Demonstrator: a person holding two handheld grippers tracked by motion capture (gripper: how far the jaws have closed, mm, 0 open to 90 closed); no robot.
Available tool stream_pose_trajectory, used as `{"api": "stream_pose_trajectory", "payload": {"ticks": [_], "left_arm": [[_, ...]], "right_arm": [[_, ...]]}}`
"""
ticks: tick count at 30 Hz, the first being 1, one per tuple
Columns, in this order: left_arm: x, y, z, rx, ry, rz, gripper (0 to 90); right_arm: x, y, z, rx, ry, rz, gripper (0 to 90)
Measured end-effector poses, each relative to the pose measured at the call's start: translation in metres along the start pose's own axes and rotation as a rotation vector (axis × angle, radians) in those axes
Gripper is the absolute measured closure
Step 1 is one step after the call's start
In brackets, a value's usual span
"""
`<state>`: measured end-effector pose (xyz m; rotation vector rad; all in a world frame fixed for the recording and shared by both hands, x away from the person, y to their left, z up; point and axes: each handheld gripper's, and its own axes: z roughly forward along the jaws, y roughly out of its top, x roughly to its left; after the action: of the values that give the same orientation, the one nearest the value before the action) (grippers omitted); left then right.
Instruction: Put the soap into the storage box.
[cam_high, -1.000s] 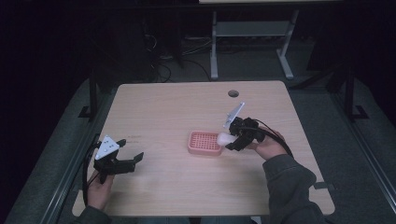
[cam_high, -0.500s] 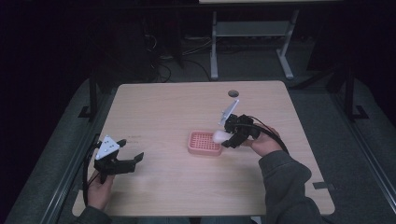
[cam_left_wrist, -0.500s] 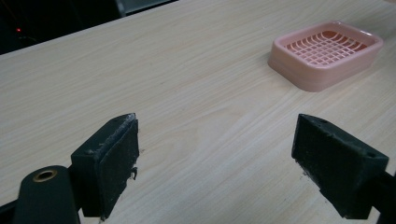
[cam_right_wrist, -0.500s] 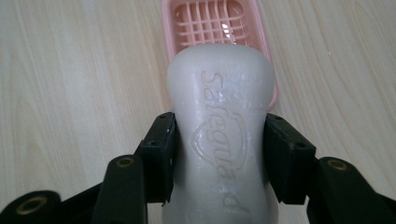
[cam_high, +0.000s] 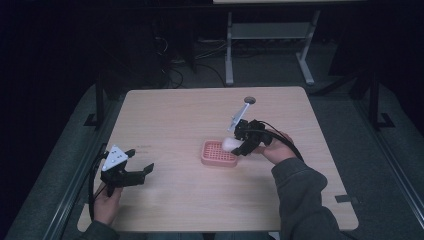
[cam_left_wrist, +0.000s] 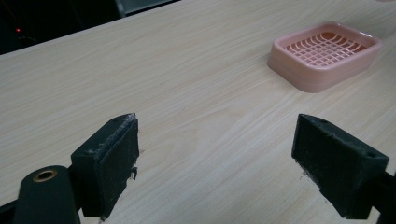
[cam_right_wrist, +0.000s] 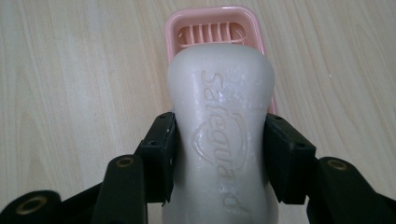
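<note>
Soap bar (cam_right_wrist: 219, 135), white, embossed lettering on its top face, pinched at its waist between the two black jaws of the right gripper (cam_right_wrist: 218, 156); both pads press flat on the bar's sides. In the right gripper view the bar's far end overlaps the pink soap dish (cam_right_wrist: 212, 23) below it; whether bar and dish touch can't be told from there. In the high view the soap (cam_high: 231, 145) sits over the dish's right end (cam_high: 212, 154), held above it at a slant. Dish is slotted, empty, resting on the wooden table (cam_high: 190, 115) about mid-table.

Right hand (cam_high: 277, 147) wraps the gripper's rear, forearm and grey sleeve coming in from the lower right, gripper angled down and to the left toward the dish; its cable loops back along the wrist.

Left gripper (cam_high: 131, 175) near the table's left front corner, well apart from the dish, jaws spread wide with nothing between them, only bare tabletop. Left hand (cam_high: 106, 202) holds it from below, partly cut off by the frame edge. Left gripper view shows the dish (cam_left_wrist: 324, 53) far off at the upper right.

Bar's near end hidden by the jaws and frame edge. Room beyond the table is dark, hard to make out.
</note>
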<state>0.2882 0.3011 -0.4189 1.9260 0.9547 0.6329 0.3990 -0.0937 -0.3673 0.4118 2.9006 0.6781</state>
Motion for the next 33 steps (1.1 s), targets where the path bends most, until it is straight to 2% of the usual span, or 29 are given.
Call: {"api": "stream_pose_trajectory", "payload": {"ticks": [12,24,33], "left_arm": [[0.001,0.000,0.000,0.000,0.005,0.002,14.3],[0.001,0.000,0.001,0.000,0.002,0.002,14.3],[0.001,0.000,0.001,0.000,0.000,0.002,14.3]], "right_arm": [[-0.003,0.008,0.010,-0.009,0.029,-0.005,48.3],[-0.004,0.017,0.023,0.007,0.043,-0.012,48.3],[-0.007,0.023,0.035,0.011,0.058,0.002,48.3]]}}
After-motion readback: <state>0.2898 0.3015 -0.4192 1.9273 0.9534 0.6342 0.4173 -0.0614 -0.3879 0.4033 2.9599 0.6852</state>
